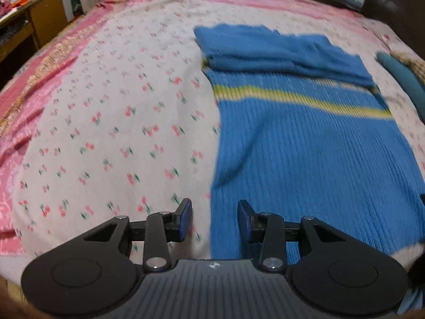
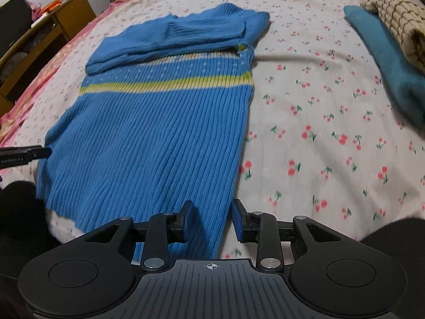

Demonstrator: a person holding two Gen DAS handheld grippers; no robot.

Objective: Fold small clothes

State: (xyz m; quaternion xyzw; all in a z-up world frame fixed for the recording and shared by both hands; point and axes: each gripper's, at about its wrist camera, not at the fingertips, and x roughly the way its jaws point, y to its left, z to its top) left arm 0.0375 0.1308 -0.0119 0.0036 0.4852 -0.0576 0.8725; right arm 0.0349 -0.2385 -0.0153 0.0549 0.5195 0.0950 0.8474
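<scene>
Sweater point(image 2: 159, 133), ribbed blue, yellow-striped

The blue sweater point(image 1: 305, 146) is looking smeared in the left view, and the picture's right edge is cutting it off. The teal cloth point(image 2: 390, 63) and checked cloth point(image 2: 398, 18) are running off the right view's edge.

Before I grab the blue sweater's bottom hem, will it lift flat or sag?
The blue sweater will probably sag between grip points: it is soft ribbed knit, already rippled. Its folded-over sleeves lie loose and may slide off. It could drag on the cherry-print sheet.
</scene>
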